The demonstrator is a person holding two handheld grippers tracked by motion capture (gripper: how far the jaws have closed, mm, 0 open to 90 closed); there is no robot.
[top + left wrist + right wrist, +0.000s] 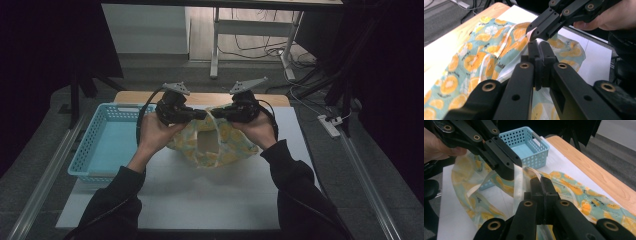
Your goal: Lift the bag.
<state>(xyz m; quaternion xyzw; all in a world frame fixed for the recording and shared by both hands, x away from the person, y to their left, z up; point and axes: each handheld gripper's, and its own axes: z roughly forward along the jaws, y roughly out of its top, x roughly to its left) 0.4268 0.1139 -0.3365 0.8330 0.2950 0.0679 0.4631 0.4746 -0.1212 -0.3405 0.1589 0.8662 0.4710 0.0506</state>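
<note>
A white mat covers your desk (200, 200), dark floor around it. Your left hand-held gripper (202, 114) and right hand-held gripper (214, 114) are each clamped on the orange-print cloth (220, 145), tips nearly meeting, lifting it above the desk's middle. A blue basket (92, 145) sits at the left edge.

Dark long sleeves (295, 172); black hand-held grippers with brass-ringed pivots, grey three-cornered plates, trailing black cables.
</note>
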